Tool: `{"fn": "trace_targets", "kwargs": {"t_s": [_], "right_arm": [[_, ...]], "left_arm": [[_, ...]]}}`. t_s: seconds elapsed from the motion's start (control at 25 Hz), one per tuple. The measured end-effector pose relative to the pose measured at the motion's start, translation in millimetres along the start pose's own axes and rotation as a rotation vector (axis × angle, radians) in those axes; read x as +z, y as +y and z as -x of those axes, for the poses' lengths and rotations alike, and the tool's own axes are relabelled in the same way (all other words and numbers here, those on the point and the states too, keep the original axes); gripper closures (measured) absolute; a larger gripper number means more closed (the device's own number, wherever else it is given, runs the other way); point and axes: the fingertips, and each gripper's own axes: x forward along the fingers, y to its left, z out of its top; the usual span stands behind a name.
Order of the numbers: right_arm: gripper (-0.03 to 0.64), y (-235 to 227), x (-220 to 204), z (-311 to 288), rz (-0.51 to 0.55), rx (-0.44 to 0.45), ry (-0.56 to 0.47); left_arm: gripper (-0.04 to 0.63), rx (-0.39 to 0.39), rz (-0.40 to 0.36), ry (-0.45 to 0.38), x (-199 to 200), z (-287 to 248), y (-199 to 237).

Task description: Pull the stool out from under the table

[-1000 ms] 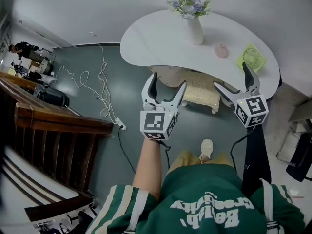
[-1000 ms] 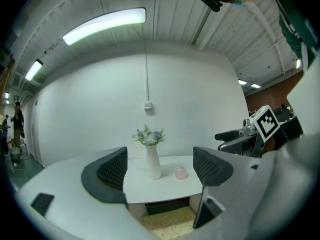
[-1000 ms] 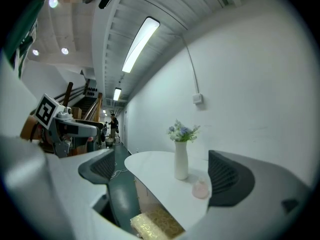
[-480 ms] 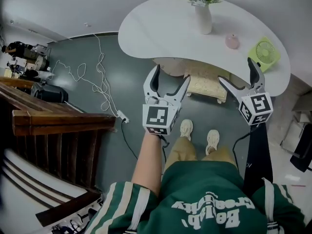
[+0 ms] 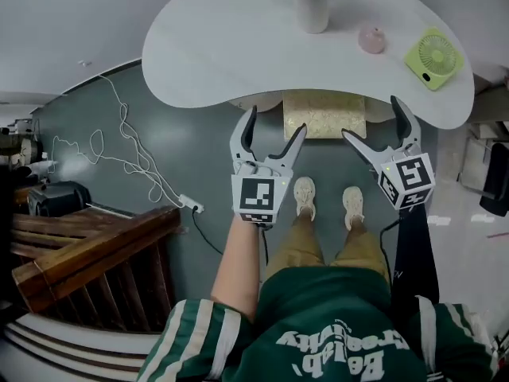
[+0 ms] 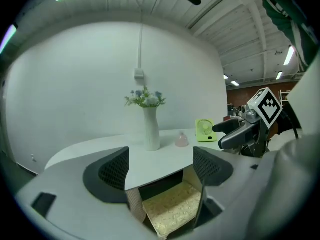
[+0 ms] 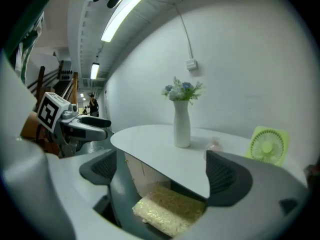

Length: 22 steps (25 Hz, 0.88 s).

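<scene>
Stool (image 5: 324, 116): pale yellow, textured seat, tucked under the near edge of the white worktop (image 5: 238, 46), with only its front part showing past the edge.

Head view: left claw (image 5: 275, 132) and right claw (image 5: 371, 121) are both held above the grey floor (image 5: 191, 146), pointing toward the worktop, and neither touches the stool. The stool's visible part lies between the two claws as seen from above. Both claws have their jaws spread wide and are empty. On the worktop are a white vase (image 5: 311, 6), a small pink object (image 5: 371, 40) and a green fan (image 5: 434, 52) near the right end. The person's two light shoes (image 5: 305, 196) stand just short of the stool. A white cable (image 5: 127, 146) runs loosely over the floor at left.

Left gripper view: the jaws stand apart with nothing between the pads. The worktop (image 6: 100, 151) edge crosses the gap, and below it the stool (image 6: 172, 211) seat shows under the top, clear of the jaws. The vase (image 6: 151, 129), holding flowers, the pink object (image 6: 181, 141) and the fan (image 6: 204, 130) stand on top. The right claw (image 6: 245, 131) is in view at right, jaws apart.

Right gripper view: the jaws stand apart and hold nothing. The stool (image 7: 170, 209) seat sits low in the gap, under the worktop (image 7: 145, 139) overhang, untouched. The vase (image 7: 182, 124) stands centre and the fan (image 7: 267, 145) at right. The left claw (image 7: 75, 124) is visible at left.
</scene>
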Motion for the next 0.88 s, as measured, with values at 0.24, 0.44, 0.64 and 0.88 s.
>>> {"fn": "trace_targets", "kwargs": {"t_s": [0.24,0.44,0.64,0.88], "right_arm": [[0.091,16.3,-42.7,-12.9,0.002,-0.04,0.063],[0.103,17.7,-97.5,-29.2,0.062,-0.034,0.147],[0.102,11.4,-149.6,-31.6,0.093,-0.038,0.216],[0.098,0.7,-221.4,-43.8,0.106,-0.017,0.263]], "left_arm": [[0.196,-0.08,-0.004,0.067,-52.2,-19.3,5.9],[0.196,-0.134,-0.039,0.107,-95.9,-37.0,-6.9],[0.196,-0.173,-0.028,0.153,-140.9,-47.9,-22.5],[0.196,-0.156,-0.031,0.199,-209.6,-66.6,-26.2]]}}
